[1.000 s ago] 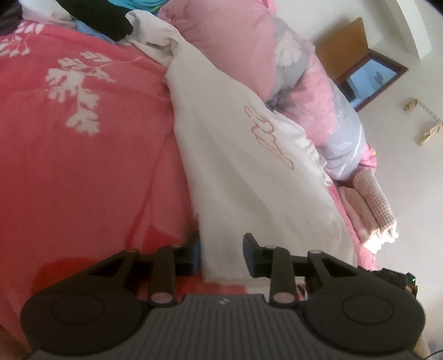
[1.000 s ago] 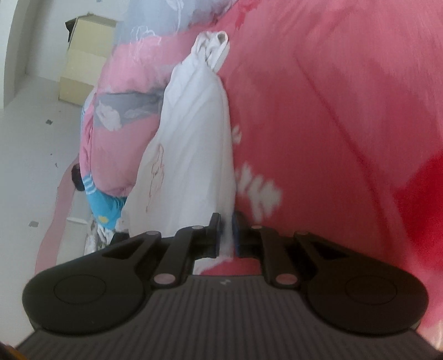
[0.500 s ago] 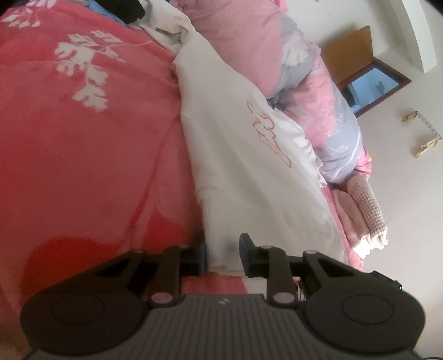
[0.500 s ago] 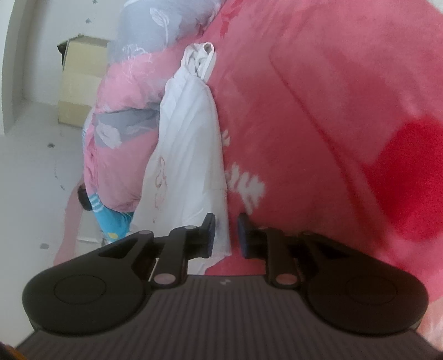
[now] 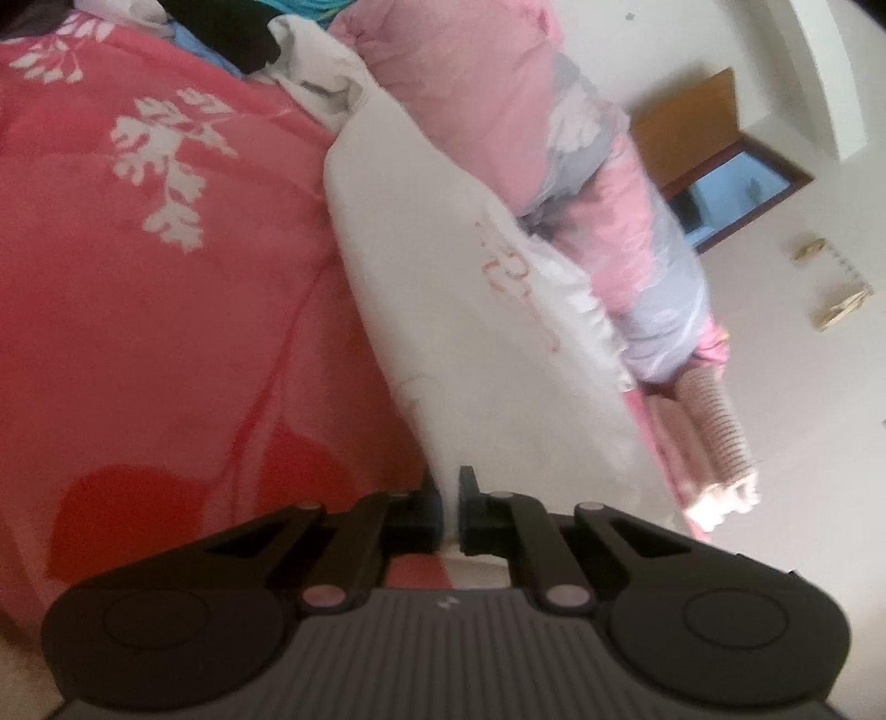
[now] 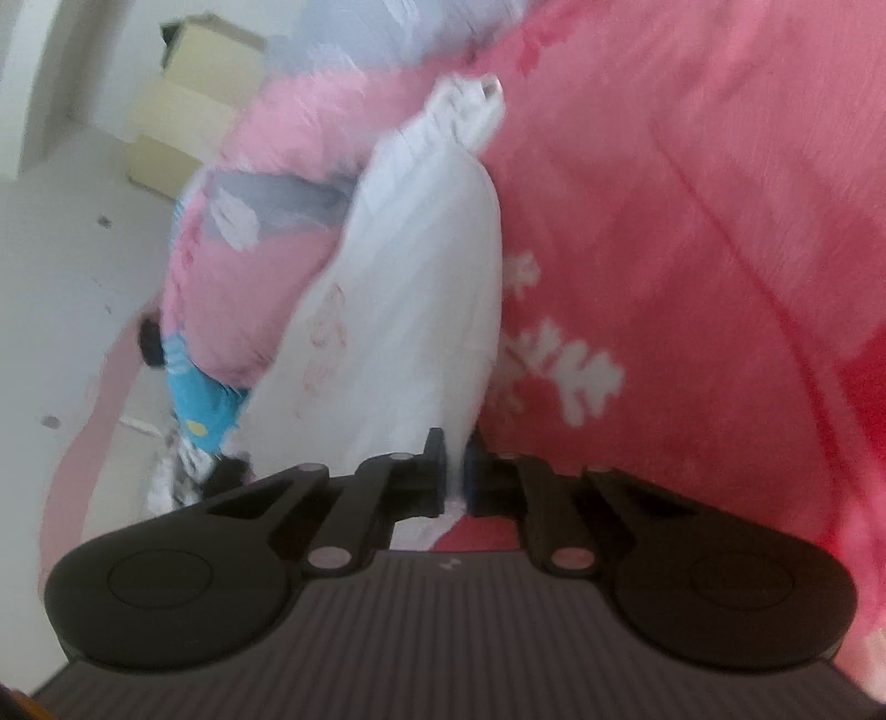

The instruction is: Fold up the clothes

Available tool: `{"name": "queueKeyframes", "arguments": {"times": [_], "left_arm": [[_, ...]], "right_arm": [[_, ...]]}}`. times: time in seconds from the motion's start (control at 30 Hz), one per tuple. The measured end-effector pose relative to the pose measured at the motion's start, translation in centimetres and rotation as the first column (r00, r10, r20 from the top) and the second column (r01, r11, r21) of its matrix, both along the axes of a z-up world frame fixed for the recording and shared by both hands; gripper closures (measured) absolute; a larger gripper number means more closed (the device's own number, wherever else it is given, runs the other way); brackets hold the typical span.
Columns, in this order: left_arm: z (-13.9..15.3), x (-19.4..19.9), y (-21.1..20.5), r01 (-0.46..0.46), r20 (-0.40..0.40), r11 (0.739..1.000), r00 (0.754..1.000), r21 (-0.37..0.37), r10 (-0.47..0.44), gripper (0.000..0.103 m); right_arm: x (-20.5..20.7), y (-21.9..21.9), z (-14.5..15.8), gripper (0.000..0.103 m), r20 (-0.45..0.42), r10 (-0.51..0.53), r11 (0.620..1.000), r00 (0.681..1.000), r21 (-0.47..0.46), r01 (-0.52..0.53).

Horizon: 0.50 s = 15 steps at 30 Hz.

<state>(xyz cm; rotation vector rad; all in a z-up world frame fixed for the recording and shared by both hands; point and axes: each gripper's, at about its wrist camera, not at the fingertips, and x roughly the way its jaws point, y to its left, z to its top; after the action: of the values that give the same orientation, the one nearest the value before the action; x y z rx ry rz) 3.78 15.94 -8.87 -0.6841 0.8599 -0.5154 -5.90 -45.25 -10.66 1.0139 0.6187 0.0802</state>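
Observation:
A white garment (image 5: 476, 332) with faint pink lettering lies lengthwise on a red blanket (image 5: 155, 310) with white leaf prints. My left gripper (image 5: 449, 498) is shut on the garment's near edge, cloth pinched between its pads. In the right wrist view the same white garment (image 6: 410, 310) stretches away toward a bunched far end. My right gripper (image 6: 455, 459) is shut on its other near corner, with a strip of white cloth squeezed between the fingers.
A pink and grey quilt (image 5: 581, 183) is heaped along the garment's far side. Folded pink and knitted items (image 5: 714, 443) sit by the bed's edge. Dark and blue clothes (image 5: 232, 27) are piled at the top. A cardboard box (image 6: 183, 111) stands on the floor.
Both grippers closed from partly open onto the white garment's near edge. Both views shifted and blurred as the hands rose slightly with the cloth.

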Motion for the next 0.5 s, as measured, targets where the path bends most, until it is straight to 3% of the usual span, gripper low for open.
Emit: {"name": "queueKeyframes", "arguments": {"times": [0.23,0.5], "left_arm": [[2.1,-3.0,1.1,0.035,0.051,0.999,0.998,-0.012,-0.034,0.098],[2.0,-6.9,3.2,0.068,0.026,0.997,0.997,0.02,-0.069,0.098]], "right_arm": [[-2.3,1.4,2.3,0.1,0.044,0.018,0.999,0.999,-0.036,-0.017],[-7.0,2.8,2.8,0.1,0.042,0.023,0.999,0.999,-0.047,-0.021]]}}
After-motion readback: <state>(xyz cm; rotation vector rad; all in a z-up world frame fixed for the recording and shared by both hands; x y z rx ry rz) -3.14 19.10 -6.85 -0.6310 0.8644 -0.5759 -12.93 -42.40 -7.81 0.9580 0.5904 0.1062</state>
